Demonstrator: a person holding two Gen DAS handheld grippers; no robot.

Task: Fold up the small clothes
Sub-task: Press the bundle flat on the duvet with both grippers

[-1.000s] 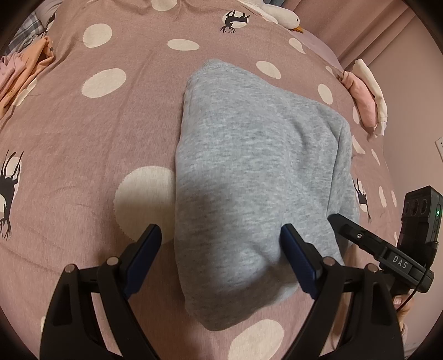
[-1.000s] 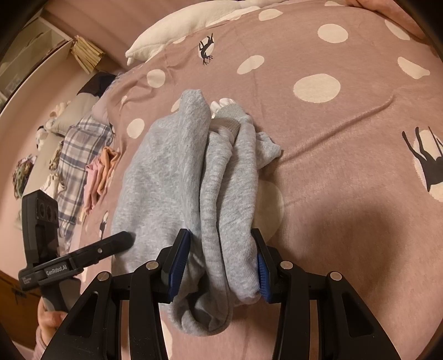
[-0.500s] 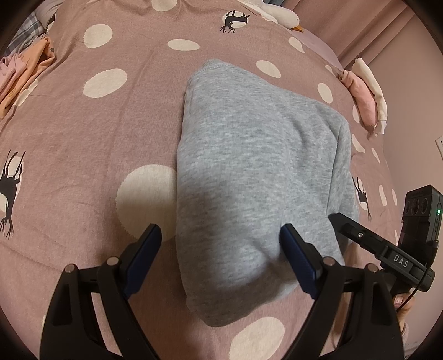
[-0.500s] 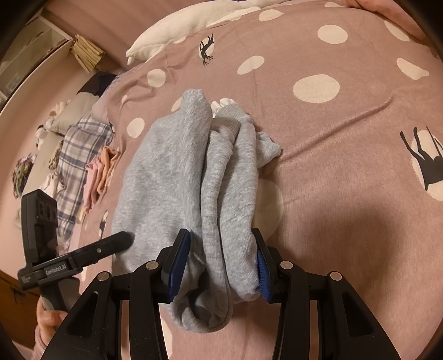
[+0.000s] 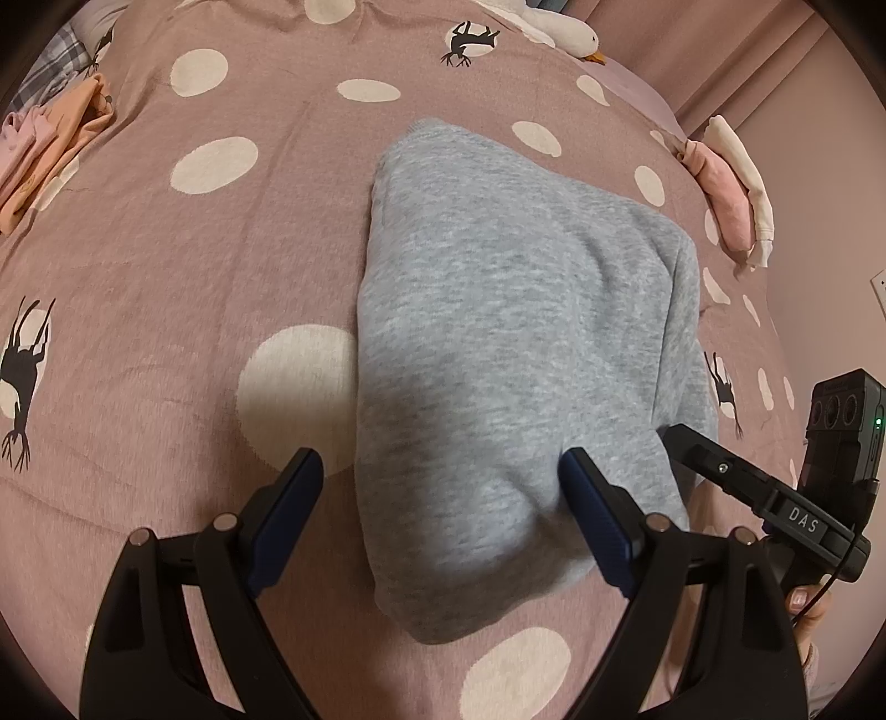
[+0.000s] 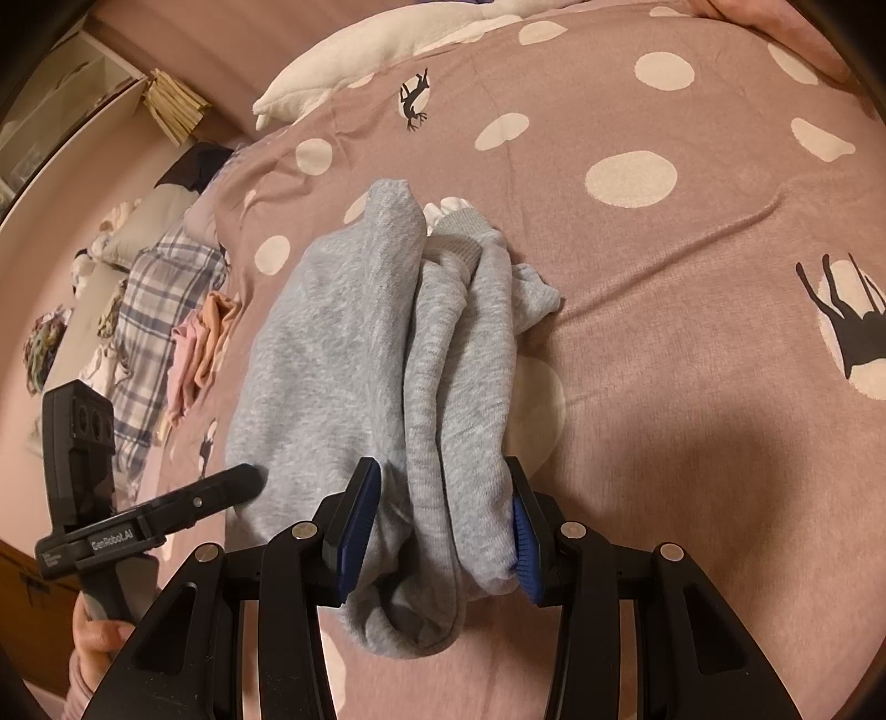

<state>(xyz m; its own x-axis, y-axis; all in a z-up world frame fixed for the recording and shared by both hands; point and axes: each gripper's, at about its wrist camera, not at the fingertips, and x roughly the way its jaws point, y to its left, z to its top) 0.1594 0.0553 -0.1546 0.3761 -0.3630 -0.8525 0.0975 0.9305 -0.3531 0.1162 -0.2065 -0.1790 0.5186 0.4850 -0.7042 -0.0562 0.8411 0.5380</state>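
A small grey sweatshirt [image 5: 509,343] lies folded on the pink dotted bedspread [image 5: 166,288]. My left gripper [image 5: 443,515] is open, its jaws wide apart over the garment's near left edge. In the right wrist view the same sweatshirt [image 6: 343,354] shows its bunched sleeves and cuff along the right side. My right gripper [image 6: 446,518] has its jaws around the thick folded near edge, the blue pads touching the cloth on both sides. The right gripper also shows in the left wrist view [image 5: 758,487], at the garment's right edge.
Folded peach and pink clothes [image 5: 50,149] lie at the far left with a plaid garment [image 6: 160,310] beside them. Pink and white clothes [image 5: 725,188] lie at the far right. A white duck plush [image 5: 559,27] and a white pillow [image 6: 376,61] lie at the head.
The sweatshirt's near edge has shifted slightly. Both grippers stay almost where they were, with the jaws at the same width.
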